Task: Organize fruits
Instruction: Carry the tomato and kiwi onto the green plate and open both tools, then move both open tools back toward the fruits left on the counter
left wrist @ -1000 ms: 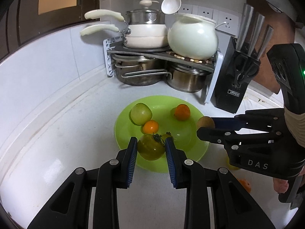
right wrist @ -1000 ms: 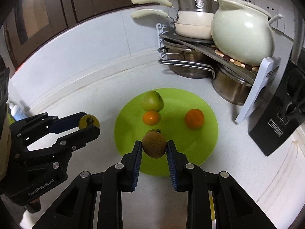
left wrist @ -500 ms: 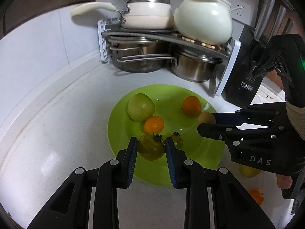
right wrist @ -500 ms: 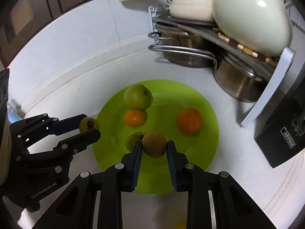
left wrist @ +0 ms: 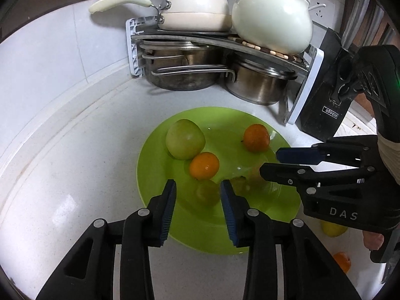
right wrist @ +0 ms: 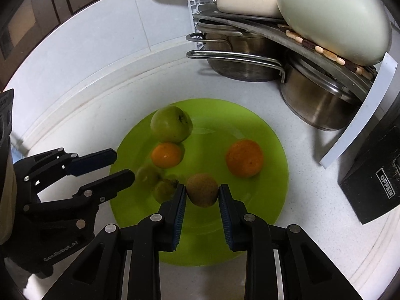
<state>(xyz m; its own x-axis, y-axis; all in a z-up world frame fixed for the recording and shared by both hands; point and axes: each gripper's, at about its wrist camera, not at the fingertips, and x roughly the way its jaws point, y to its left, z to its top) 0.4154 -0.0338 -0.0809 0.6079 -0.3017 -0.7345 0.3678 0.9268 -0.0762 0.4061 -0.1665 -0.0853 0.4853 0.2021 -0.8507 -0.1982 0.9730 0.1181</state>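
A lime green plate (left wrist: 250, 232) (right wrist: 270, 205) holds a green apple (left wrist: 185, 138) (right wrist: 171, 123), two oranges (left wrist: 204, 165) (left wrist: 256, 137) (right wrist: 166, 154) (right wrist: 244, 157) and small green tomatoes (right wrist: 163, 190). My left gripper (left wrist: 198, 197) is open; a blurred green tomato (left wrist: 206, 192) sits between its fingers, released over the plate. My right gripper (right wrist: 202, 196) is open; a brown round fruit (right wrist: 202, 192) sits between its fingers on the plate. Each gripper shows in the other's view, the right (left wrist: 275, 162) and the left (right wrist: 122, 165).
A rack with pots and a white ceramic pot (left wrist: 272, 17) stands behind the plate. A black knife block (left wrist: 325, 107) stands at right. A yellow fruit (left wrist: 333, 228) and an orange (left wrist: 342, 262) lie on the counter right of the plate.
Both grippers moved lower over the plate and opened. The green tomato left the left gripper's grasp; the brown fruit left the right gripper's grasp.
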